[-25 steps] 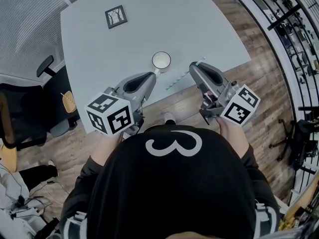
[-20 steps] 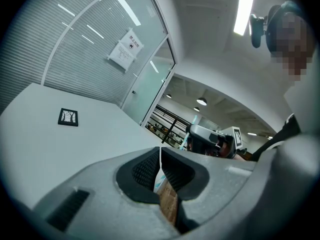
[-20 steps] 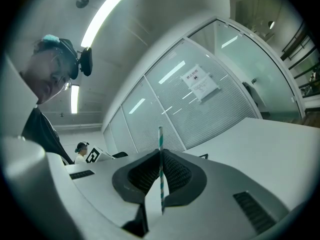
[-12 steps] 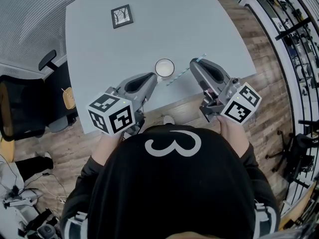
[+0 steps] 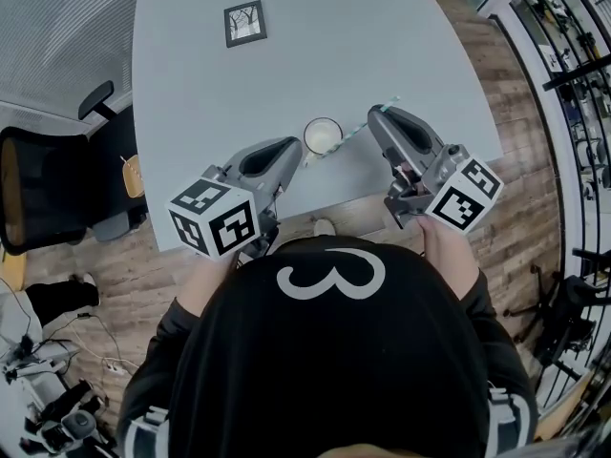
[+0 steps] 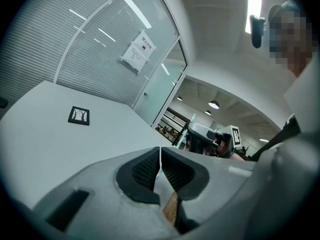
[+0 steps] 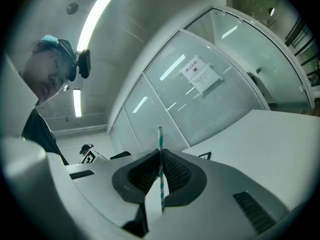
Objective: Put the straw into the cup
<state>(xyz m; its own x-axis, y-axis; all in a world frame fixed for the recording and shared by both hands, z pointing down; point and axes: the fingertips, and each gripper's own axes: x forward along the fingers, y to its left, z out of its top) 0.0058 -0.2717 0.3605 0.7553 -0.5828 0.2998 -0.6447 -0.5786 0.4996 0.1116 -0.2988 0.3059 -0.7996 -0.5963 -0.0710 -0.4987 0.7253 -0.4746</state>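
Carefully now: your right gripper is clamped on the striped straw, which slants down from the pads toward the white cup. In the head view the straw's lower end sits right at the cup's rim on your right side, and it isn't clear whether the tip is inside. Your left gripper has its jaws together with nothing clearly between them, and its nose is just beside the cup on the other side.

The likeliest trouble is the straw tip catching the outside of the rim and shoving the cup. The cup looks light and stands near the near edge of the counter, so a sideways push could slide or tip it toward the floor. The straw is thin and seems gripped near its upper end, so it may swivel in the pads or bend if you press it against the rim. A bump from the left gripper would do the same harm.

Beyond the cup you have plenty of room: bare counter runs to the small framed marker card at the far side, well apart. Toward you there is little margin
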